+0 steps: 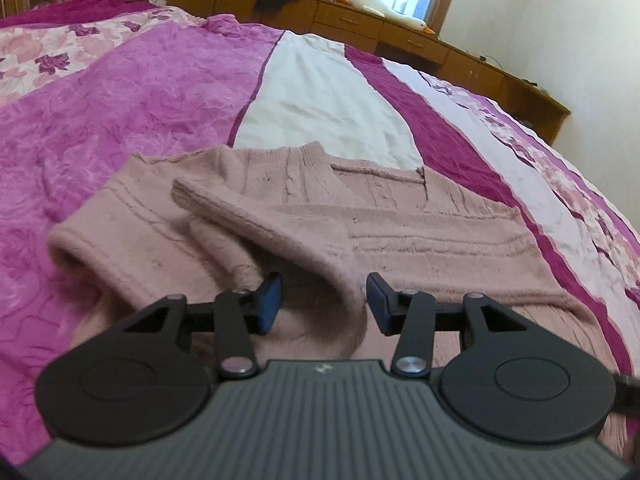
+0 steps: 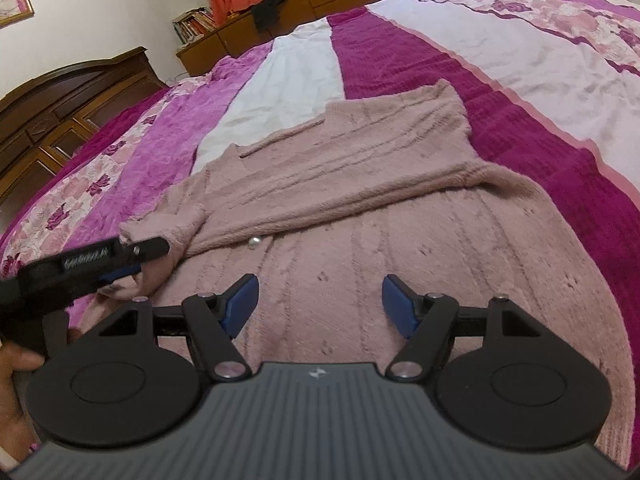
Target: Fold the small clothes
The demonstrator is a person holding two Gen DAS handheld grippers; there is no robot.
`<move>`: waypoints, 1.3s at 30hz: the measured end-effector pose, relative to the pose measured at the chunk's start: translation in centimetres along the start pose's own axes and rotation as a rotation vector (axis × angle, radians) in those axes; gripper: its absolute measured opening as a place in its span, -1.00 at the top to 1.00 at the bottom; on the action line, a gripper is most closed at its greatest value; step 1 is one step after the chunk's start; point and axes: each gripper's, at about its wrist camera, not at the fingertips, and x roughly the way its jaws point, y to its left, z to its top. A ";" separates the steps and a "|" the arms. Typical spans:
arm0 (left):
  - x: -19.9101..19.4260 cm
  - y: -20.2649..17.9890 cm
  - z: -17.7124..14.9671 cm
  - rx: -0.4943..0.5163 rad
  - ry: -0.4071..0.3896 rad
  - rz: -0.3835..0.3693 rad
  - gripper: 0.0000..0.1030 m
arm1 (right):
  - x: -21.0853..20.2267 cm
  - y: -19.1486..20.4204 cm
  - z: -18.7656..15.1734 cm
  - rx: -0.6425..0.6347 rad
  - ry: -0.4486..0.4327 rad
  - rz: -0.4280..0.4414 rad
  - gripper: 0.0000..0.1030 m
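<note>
1. The left claw (image 1: pixel 324 300) stands part open, with a sleeve fold (image 1: pixel 320 280) between its pads but not pinched.
2. The right claw (image 2: pixel 318 304) gapes wide and empty over the sweater's body.
3. The pink sweater (image 2: pixel 360 184) lies on the bed (image 2: pixel 400 60), its folded sleeve running crosswise, nearer the left claw.

Both wrist cams low, close, facing across bed (image 1: pixel 120 128); share sweater (image 2: pixel 360 208), prob.

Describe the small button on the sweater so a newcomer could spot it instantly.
On the purple-and-white bedspread lies a fuzzy pink sweater. Just below its folded-over sleeve, near the middle, sits the button: the only shiny, pearl-like bead on the matte knit.
</note>
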 end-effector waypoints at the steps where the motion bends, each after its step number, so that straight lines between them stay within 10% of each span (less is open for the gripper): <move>1: -0.6 0.2 0.0 0.006 -0.002 0.001 0.07 | 0.1 0.3 0.3 -0.002 0.003 0.012 -0.45; 18: -5.1 5.6 0.1 -0.041 0.019 0.202 0.06 | 5.7 7.7 4.8 -0.044 0.153 0.191 -0.45; 39: -4.5 9.0 -0.2 -0.070 0.035 0.272 0.06 | 15.2 13.6 6.5 -0.071 0.332 0.151 -0.29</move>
